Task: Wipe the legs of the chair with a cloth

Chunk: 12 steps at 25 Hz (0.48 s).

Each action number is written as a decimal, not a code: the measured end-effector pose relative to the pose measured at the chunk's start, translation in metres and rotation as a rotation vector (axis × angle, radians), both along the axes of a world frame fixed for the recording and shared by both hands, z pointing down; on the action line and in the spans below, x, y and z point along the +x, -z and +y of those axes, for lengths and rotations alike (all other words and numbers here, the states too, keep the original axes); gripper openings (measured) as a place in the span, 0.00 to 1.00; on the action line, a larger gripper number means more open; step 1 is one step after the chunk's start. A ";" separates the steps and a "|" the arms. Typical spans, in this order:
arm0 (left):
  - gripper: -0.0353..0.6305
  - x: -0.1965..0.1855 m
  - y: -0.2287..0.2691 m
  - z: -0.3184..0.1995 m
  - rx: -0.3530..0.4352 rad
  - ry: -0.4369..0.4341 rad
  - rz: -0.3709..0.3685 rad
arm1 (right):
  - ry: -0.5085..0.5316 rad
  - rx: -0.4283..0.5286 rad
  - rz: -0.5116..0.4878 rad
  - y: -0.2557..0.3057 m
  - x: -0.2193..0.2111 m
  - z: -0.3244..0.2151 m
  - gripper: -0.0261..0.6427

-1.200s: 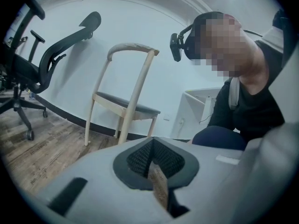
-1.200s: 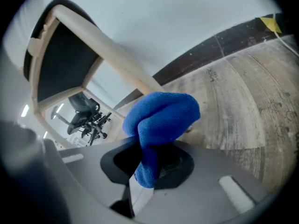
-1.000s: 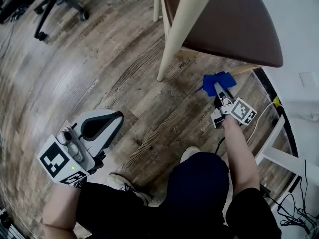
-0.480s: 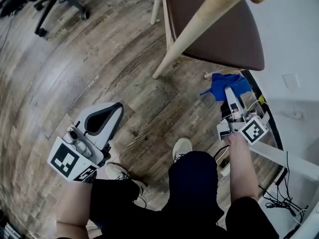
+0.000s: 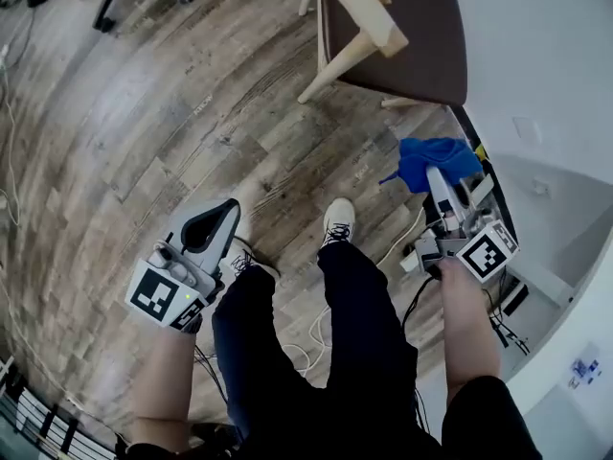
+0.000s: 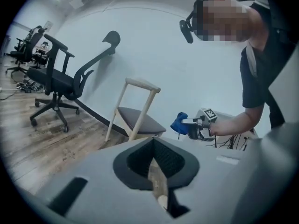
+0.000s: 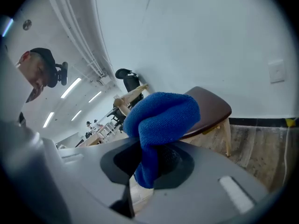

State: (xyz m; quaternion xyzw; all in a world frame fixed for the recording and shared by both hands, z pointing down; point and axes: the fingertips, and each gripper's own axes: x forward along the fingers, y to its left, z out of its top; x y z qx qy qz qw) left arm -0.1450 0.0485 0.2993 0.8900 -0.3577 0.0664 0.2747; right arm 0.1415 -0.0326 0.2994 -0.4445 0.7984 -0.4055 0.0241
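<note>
Pale wooden chair [image 5: 402, 27] with a brown seat: far right, standing beside the white wall [image 5: 556, 56].
Your right gripper [image 5: 442, 192] is clenched on a bunched blue terry cloth [image 5: 436, 161], nearer than the chair and apart from its legs. Your left gripper [image 5: 222, 215], near left above the grey-brown plank floor [image 5: 144, 113], has its jaws closed together with nothing between them.

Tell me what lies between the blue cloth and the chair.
Only a bare stretch of wooden floor separates the blue cloth from the chair; the head view shows it.
</note>
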 end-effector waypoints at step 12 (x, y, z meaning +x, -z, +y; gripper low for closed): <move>0.05 0.052 0.252 0.040 -0.065 -0.056 0.034 | 0.140 -0.019 -0.071 0.252 -0.038 0.051 0.14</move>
